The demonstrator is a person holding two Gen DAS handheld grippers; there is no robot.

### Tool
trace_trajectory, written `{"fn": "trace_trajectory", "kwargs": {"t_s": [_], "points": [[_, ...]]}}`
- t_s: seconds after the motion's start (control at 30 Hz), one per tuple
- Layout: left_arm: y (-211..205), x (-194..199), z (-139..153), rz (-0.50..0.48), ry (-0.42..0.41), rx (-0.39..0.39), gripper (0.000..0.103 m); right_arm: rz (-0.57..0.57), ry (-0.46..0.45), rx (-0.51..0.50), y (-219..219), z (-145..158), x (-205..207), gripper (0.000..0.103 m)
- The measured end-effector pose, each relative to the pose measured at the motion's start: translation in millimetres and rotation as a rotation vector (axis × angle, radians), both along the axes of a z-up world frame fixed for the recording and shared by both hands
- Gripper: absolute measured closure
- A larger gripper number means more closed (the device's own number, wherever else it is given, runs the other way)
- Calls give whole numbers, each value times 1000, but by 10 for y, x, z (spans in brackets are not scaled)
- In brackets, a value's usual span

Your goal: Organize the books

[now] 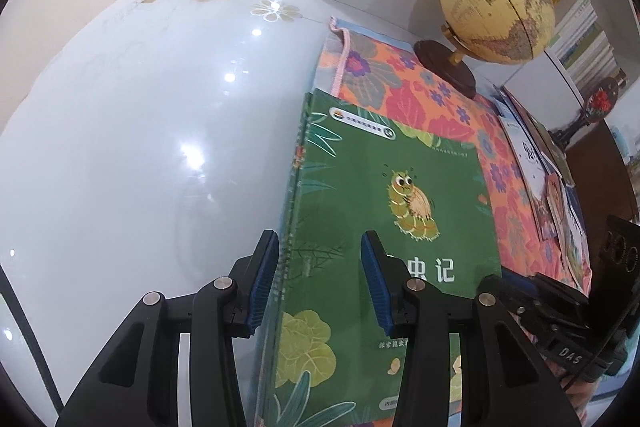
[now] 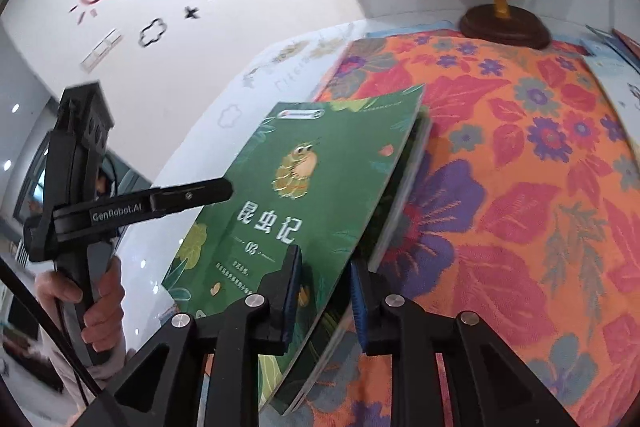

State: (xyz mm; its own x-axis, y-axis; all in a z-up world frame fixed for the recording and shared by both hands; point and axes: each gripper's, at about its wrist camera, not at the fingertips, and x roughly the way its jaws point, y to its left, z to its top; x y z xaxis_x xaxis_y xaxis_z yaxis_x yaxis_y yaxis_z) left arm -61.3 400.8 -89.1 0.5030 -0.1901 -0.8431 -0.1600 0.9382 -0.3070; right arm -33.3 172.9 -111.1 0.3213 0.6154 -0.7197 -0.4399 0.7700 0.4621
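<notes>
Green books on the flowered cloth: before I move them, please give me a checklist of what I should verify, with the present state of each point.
1. Jaws of the left gripper straddle the green books: ok.
2. Left pads pressing firmly: cannot tell.
3. Jaws of the right gripper straddle the near edge of the top book: ok.
4. Right pads pressing: cannot tell.
5. Stack squared: not ok, the top book sits skewed over those below.
6. The globe stands apart from the books: ok.
</notes>
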Motion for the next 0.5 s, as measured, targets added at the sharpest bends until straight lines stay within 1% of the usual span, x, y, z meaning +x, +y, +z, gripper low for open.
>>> {"fn": "trace_trajectory", "kwargs": {"t_s": [0.03,0.1,0.13,0.2,0.23,0.27,0.3,0.37,0.4,0.5], "points": [[15,-3,6,8,-3,1,63,-19,-20,-11,-23,44,-17,76],[40,-10,11,20,-9,-2,63,-31,-52,-32,-26,100,-48,52],[47,-9,6,24,-8,1,63,-40,-77,-55,-16,132,-74,51],[40,4,-10,25,-2,11,63,-34,-92,-98,24,147,-94,51],[36,9,-19,22,0,9,63,-14,-88,-137,84,128,-101,51],[32,19,-33,16,3,0,63,1,-73,-152,123,96,-98,51],[21,27,-42,9,5,-5,63,10,-60,-154,136,66,-93,51],[-24,34,-46,-11,4,-3,62,39,-27,-124,186,-15,-90,51],[-38,34,-42,-12,2,8,62,60,-15,-105,213,-38,-95,47],[-64,35,-40,-17,-2,24,61,72,-52,-144,278,-36,-152,46]]}}
